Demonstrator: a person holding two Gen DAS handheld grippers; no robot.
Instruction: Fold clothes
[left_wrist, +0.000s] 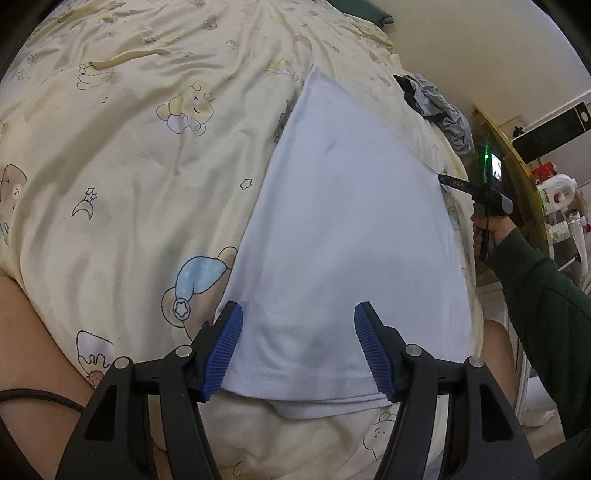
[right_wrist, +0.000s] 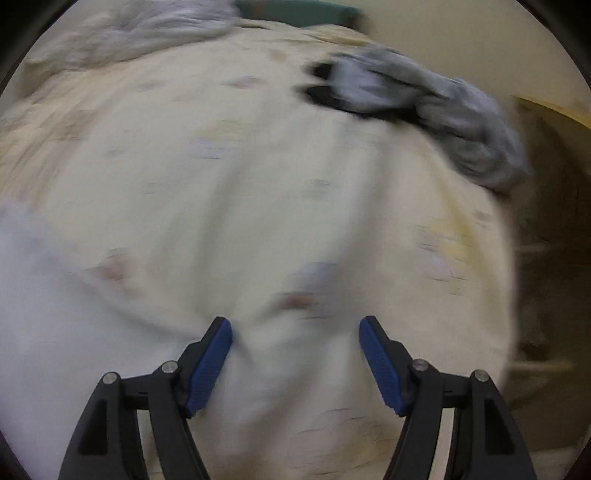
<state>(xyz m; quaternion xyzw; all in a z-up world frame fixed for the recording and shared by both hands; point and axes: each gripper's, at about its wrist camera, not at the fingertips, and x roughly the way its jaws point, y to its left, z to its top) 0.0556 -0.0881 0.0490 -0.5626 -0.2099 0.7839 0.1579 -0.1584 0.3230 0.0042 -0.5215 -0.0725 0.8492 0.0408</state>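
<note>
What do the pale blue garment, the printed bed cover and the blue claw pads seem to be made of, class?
Pale blue garment: probably cotton knit, matte; it lies soft and has a stitched hem.
Printed bed cover: smooth woven cloth, maybe a cotton blend; faint sheen on its creases, cartoon print.
Blue claw pads: likely rubber or soft plastic, matte, with fine ribbing; the black arms behind look like hard plastic.

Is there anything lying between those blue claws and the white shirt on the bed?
Nothing visible. The left gripper hangs open right over the near hem of the white shirt, with only air between. The crumpled grey garment lies far off near the bed's edge, clear of the shirt.
</note>
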